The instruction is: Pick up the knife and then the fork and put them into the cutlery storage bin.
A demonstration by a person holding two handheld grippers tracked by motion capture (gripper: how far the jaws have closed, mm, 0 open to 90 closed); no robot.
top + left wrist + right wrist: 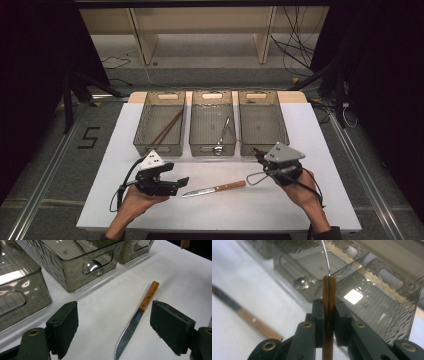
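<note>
Three clear bins (212, 122) stand in a row along the far edge of our white table (320, 200). Our right gripper (261, 159) is clenched on the wooden handle (328, 312) of a utensil with a thin wire stem, held just before the right bin (262, 121) near its front wall. Our left gripper (113, 327) has its jaws spread wide, low over the knife (214, 189), which lies flat on the table between our hands, nearer the front edge, its blade toward our left gripper.
</note>
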